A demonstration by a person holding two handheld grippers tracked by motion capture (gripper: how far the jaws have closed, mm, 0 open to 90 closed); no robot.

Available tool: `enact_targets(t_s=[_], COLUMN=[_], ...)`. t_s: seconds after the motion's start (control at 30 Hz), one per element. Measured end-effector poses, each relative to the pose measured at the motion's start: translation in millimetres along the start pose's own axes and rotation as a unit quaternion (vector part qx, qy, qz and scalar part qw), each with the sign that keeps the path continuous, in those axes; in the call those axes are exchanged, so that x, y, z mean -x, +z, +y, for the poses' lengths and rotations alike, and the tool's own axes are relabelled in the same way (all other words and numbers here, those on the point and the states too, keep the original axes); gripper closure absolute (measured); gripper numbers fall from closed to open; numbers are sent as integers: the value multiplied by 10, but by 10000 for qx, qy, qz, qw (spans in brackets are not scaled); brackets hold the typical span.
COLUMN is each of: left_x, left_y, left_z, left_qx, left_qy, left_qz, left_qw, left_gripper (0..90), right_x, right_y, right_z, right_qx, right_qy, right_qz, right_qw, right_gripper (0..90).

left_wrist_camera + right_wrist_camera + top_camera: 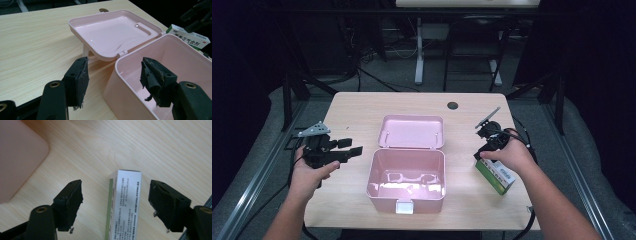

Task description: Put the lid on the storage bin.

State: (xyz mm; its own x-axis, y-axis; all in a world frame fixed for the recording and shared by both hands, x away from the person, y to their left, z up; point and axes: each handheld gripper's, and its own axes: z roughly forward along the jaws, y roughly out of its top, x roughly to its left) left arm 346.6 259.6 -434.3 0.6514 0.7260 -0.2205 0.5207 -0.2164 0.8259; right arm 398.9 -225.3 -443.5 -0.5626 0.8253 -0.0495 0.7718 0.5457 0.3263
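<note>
Green-white carton [125,205] flat on table [160,147], both tongs [115,205] [113,82] released.

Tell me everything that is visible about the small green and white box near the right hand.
The medicine box is a slim cardboard carton, white with green sides and small printed text. It lies flat on the wooden table, right of the open pink case and apart from it. The right tongs stand open around it, pads not touching it. It looks closed.
</note>
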Motion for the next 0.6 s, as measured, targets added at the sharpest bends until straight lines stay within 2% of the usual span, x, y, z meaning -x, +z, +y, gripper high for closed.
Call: enact_targets(t_s=[0.07,0.1,0.27,0.3,0.4,0.6], left_x=[-4,-7,-10,-13,-14,-32], left_y=[0,0,3,3,8,1], left_z=[-1,-1,-5,-5,-9,-12], left_qx=[-11,-11,-11,-37,-37,-50], left_qy=[-3,3,-4,-6,-39,-44], left_qz=[5,1,-5,-1,2,54], left_qw=[10000,10000,10000,10000,10000,10000], left_gripper=[391,391,391,391,391,392], right_x=[33,64,112,131,151,199], right_y=[13,33,72,71,82,97], right_z=[-3,-10,-30,-38,-53,-100], right_qx=[-95,-251,-421,-531,-519,-707], right_qy=[15,39,69,122,101,107], right_qz=[-11,-44,-115,-93,-109,-95], right_qw=[10000,9997,9990,9985,9985,9974], right_gripper=[302,322,342,357,368,430])
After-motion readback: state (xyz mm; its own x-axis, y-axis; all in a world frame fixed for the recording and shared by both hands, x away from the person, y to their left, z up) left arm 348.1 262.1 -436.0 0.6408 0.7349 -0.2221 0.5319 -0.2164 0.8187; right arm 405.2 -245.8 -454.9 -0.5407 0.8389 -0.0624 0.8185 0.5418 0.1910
